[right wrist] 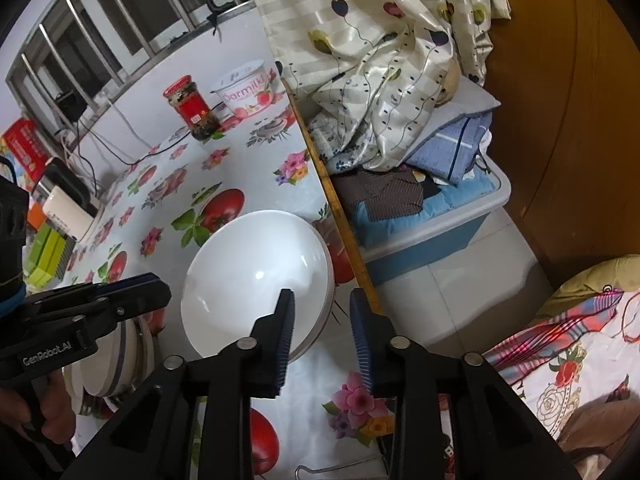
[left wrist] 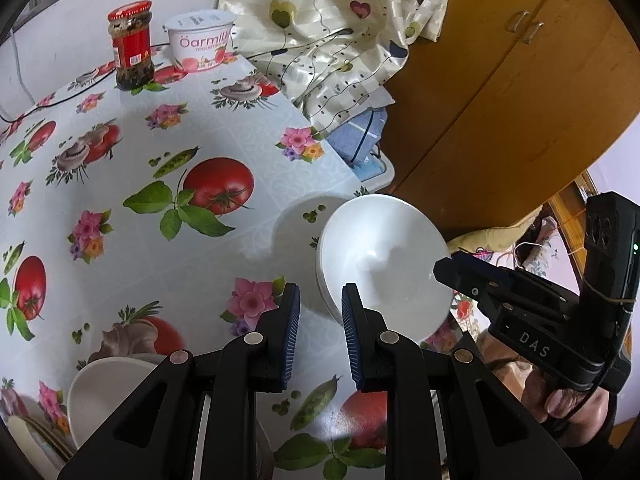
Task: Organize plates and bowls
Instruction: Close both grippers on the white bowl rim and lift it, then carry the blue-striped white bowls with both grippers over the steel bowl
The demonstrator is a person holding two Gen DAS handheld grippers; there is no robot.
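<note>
Sitting near the right-hand edge of the surface (left wrist: 248, 132), which is covered in a cloth printed with tomatoes and flowers, a white bowl (left wrist: 384, 264) rests upright with its glossy inside showing; a second rim seems to peek out under it on the left, so it may be nested in another bowl, though the view does not settle that. The left gripper (left wrist: 320, 336) hovers just short of the bowl's near-left rim, its ribbed blue fingers (left wrist: 291, 332) parted by a moderate gap and holding nothing. The right gripper (right wrist: 322, 336) comes in from the bowl's other side; its fingers (right wrist: 285, 340) are likewise spread apart and empty, the left one overlapping the bowl's near rim in its own view, the right one out beyond the surface edge. Whether either finger touches the bowl cannot be told. A stack of other bowls and plates (right wrist: 116, 356) stands at the near-left of the surface, just beside and partly beneath the left gripper. At the far end stand a red-lidded jar (left wrist: 132, 46) and a yogurt tub (left wrist: 200, 42), close together and well apart from the bowl. A patterned curtain (left wrist: 320, 20) hangs past the surface edge above a blue storage bin (right wrist: 432, 224) piled with folded clothes
</note>
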